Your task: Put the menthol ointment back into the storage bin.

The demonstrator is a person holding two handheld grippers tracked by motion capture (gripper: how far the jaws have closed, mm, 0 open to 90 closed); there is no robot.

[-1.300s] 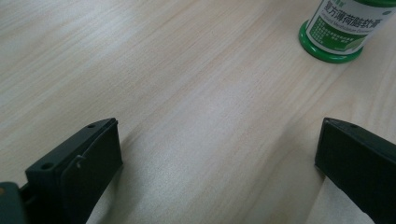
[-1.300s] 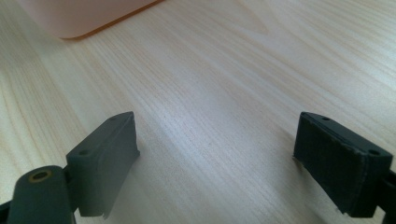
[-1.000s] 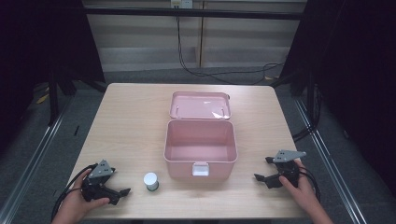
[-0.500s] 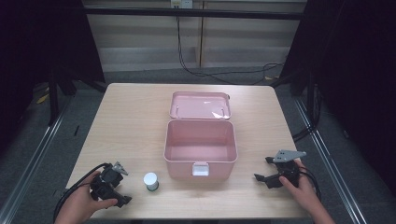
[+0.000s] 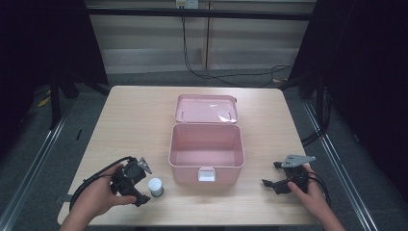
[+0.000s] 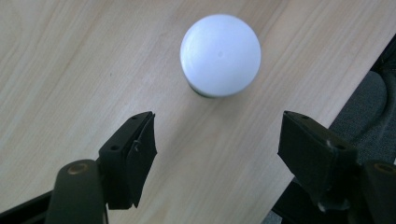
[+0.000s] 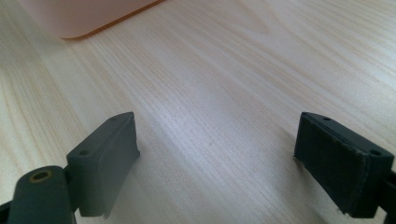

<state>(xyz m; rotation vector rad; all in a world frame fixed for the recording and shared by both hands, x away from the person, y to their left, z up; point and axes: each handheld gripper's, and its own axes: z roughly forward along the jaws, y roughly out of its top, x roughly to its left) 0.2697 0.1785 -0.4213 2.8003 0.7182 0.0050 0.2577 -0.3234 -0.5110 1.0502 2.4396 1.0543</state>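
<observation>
an open pink box (image 5: 206, 154) sits on the wooden counter (image 5: 139, 120) between the two tools, its lid (image 5: 206, 108) lying back beyond them.

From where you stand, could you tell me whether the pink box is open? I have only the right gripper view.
Observer: Yes, the pink box is open, its lid laid back behind it; it looks empty.
Operator: Thank you. What is the left gripper doing?
Observer: The left gripper points down at a white-capped jar; its jaws have just been closing, yet stand open with nothing between them.
Operator: Where does that jar stand?
Observer: On the table, apart from the box, off its front left corner.
</observation>
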